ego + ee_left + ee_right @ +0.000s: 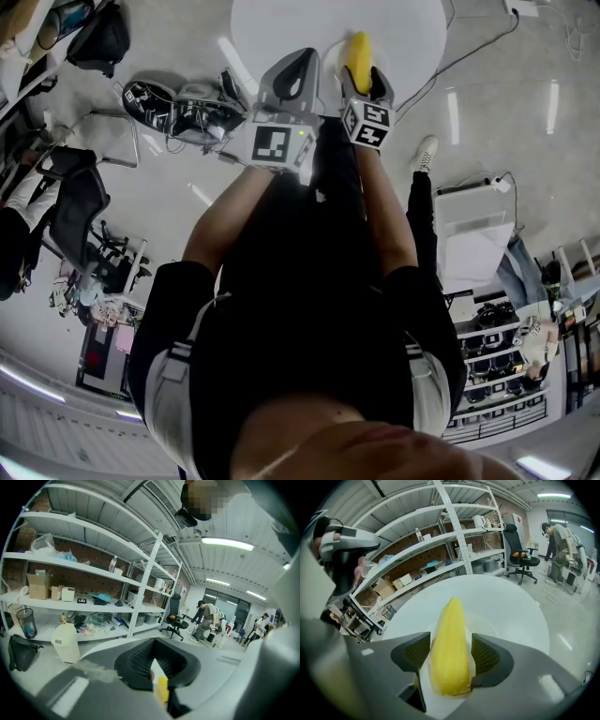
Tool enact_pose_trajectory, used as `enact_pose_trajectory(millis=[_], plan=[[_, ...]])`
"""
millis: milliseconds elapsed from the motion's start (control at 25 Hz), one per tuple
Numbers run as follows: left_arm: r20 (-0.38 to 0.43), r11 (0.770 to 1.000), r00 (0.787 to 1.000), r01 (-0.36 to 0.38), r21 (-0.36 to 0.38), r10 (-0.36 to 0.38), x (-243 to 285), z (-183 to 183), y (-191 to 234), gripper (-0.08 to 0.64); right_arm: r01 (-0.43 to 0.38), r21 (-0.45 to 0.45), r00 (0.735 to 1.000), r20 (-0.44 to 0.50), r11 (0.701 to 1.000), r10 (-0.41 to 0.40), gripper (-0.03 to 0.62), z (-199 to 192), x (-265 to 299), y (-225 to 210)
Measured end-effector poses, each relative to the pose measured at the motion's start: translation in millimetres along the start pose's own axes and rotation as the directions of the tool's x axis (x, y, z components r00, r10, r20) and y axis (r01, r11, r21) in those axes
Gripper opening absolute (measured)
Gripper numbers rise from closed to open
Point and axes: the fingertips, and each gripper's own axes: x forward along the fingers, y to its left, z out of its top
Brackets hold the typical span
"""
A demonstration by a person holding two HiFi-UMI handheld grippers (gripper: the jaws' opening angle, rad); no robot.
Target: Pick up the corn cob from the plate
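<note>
A yellow corn cob (450, 644) lies on a white plate (490, 623) on the round white table (520, 602), pointing away from the camera. My right gripper (451, 649) is open, its dark pads on either side of the cob's thick end with a thin gap on each side. In the head view the corn cob (359, 52) sticks out past the right gripper (364, 82) at the table's (281, 28) near edge. The left gripper (291, 67) hovers beside it to the left, over the table edge. It is shut with nothing held, and in its own view the left gripper (154, 660) points out into the room.
White shelving (93, 569) with boxes and bottles runs along the brick wall. An office chair (518, 550) and a bending person (562, 550) stand beyond the table. Bags and cables (178, 103) lie on the floor left of the table, a white box (473, 220) to the right.
</note>
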Motion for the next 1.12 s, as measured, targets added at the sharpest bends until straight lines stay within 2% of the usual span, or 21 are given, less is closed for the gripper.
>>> enact_pose_trajectory(millis=[680, 960, 1120], plan=[[-0.005, 1.0, 1.0, -0.01, -0.004, 0.01, 0.6, -1.1, 8.0, 0.006, 0.008, -0.039, 0.999, -0.038, 0.999, -0.01, 0.268, -4.8, 9.6, 2.8], [0.004, 0.999, 1.0, -0.02, -0.029, 0.02, -0.3, -1.5, 10.8, 0.006, 0.004, -0.034, 0.999, -0.039, 0.999, -0.005, 0.265, -5.8, 11.1, 2.4], [-0.005, 1.0, 1.0, -0.013, -0.017, 0.013, -3.1, -4.8, 9.8, 0.006, 0.005, -0.031, 0.999, -0.038, 1.0, -0.006, 0.265, -6.4, 10.0, 2.4]])
